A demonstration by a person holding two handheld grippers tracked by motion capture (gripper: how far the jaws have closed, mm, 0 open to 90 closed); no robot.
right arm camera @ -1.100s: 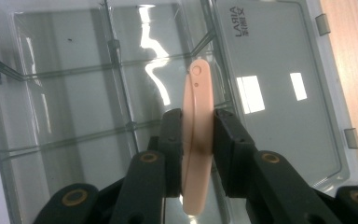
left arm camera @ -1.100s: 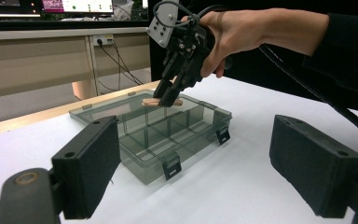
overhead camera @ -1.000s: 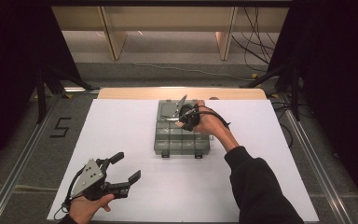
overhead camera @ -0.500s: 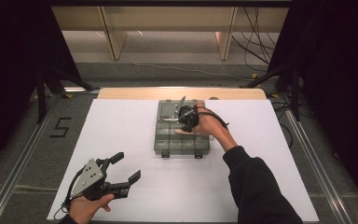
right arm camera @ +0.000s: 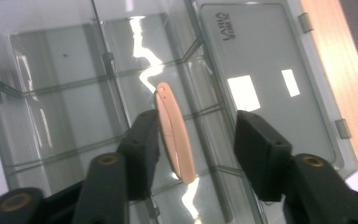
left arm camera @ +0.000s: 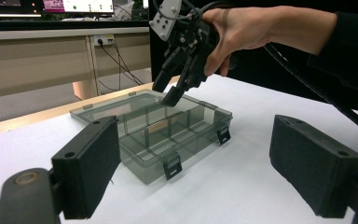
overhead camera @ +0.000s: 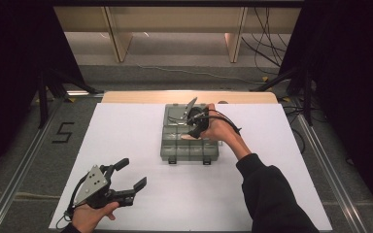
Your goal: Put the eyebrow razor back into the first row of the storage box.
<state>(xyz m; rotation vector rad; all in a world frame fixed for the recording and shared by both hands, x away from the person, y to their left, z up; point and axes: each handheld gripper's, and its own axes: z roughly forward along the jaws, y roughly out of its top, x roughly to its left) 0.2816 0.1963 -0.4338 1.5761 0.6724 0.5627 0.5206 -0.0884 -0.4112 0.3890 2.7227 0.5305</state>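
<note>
Right gripper view: pink strip (right arm camera: 175, 135) in box (right arm camera: 261, 93), right claw (right arm camera: 196, 149) just parted | left claw (overhead camera: 131, 174) apart

Bright overhead light whitens the table (overhead camera: 126, 136), glares off the clear box (right arm camera: 242, 88); dark frame sides, blurred near jaws.

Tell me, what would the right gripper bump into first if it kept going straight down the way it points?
Probably the peach strip lying between its open jaws, then the floor of the clear box. The right gripper points down into it; depth is hard to judge.
</note>
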